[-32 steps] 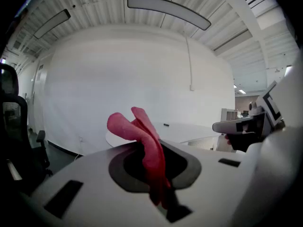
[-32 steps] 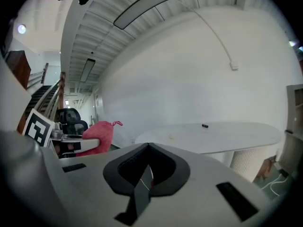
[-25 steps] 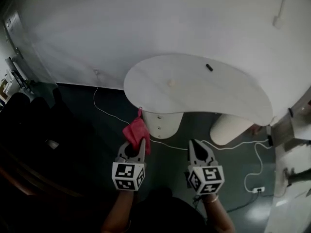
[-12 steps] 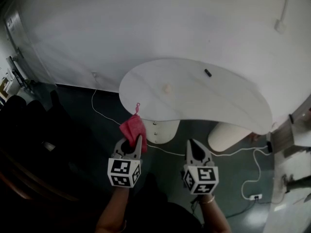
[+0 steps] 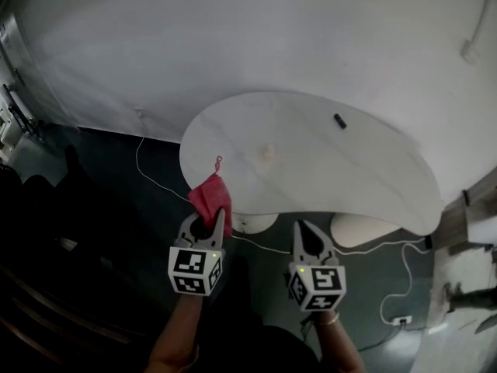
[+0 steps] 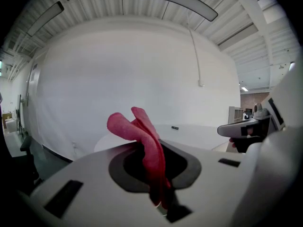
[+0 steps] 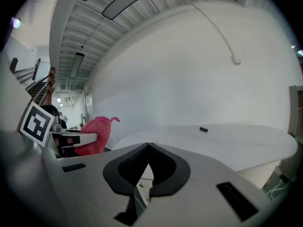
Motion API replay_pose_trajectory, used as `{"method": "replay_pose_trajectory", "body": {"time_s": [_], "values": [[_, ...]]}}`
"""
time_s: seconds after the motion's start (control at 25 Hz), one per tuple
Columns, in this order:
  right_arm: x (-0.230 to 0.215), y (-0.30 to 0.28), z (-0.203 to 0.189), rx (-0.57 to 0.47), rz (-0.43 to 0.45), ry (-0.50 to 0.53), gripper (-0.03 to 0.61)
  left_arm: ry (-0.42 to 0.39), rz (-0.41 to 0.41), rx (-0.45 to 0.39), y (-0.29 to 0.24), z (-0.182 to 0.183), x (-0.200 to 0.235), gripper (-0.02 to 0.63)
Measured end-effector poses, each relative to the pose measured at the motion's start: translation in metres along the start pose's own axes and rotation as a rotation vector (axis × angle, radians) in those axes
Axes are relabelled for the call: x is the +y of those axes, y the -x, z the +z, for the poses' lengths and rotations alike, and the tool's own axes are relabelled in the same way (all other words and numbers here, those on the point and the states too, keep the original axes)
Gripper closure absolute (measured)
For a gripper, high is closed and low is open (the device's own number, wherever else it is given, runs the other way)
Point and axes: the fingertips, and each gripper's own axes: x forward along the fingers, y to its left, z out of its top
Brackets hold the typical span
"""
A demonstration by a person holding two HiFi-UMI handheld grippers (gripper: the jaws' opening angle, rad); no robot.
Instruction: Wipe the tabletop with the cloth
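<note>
- Left gripper [image 5: 220,217]: jaws clamped on the red cloth [image 5: 210,195]. Its own view shows the fold running down between the pads; from overhead that part is hidden.
- Right gripper [image 5: 302,228]: jaws together, nothing between them. This is clear only in its own view, which also catches the cloth bunched off to its left.
- Head view: the cloth stands up ahead of the left jaws, with its loop tag over the near rim of the white tabletop [image 5: 334,165]. Contact cannot be told.
- Farther ahead of the right gripper, a small dark object [image 5: 339,120] lies on the top.
- A floor cable [image 5: 138,158] left of the table shows overhead only.
</note>
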Motion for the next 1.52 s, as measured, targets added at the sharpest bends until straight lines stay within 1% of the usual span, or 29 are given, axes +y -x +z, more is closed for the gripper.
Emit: {"method": "replay_pose_trajectory", "body": {"time_s": [0.36,0.6,0.88,1.04,1.24,1.52], "values": [[-0.004,-0.099,0.029,0.054,-0.021,0.036,0.575,0.043,-0.035,0.016,-0.08,0.023,0.051,0.572],[-0.013,-0.16,0.044,0.078,-0.045,0.028,0.575,0.027,-0.054,0.025,-0.141,0.044,0.079,0.572],[0.0,-0.184,0.036,0.113,-0.037,0.031,0.575,0.019,-0.083,0.016,-0.165,0.05,0.093,0.572],[0.001,-0.192,0.034,0.126,-0.03,0.036,0.575,0.019,-0.099,0.031,-0.17,0.043,0.091,0.572],[-0.007,-0.207,0.03,0.186,-0.015,0.045,0.574,0.034,-0.109,0.067,-0.184,0.039,0.087,0.572],[-0.004,-0.212,0.026,0.21,0.001,0.045,0.572,0.036,-0.116,0.082,-0.189,0.033,0.086,0.572]]}}
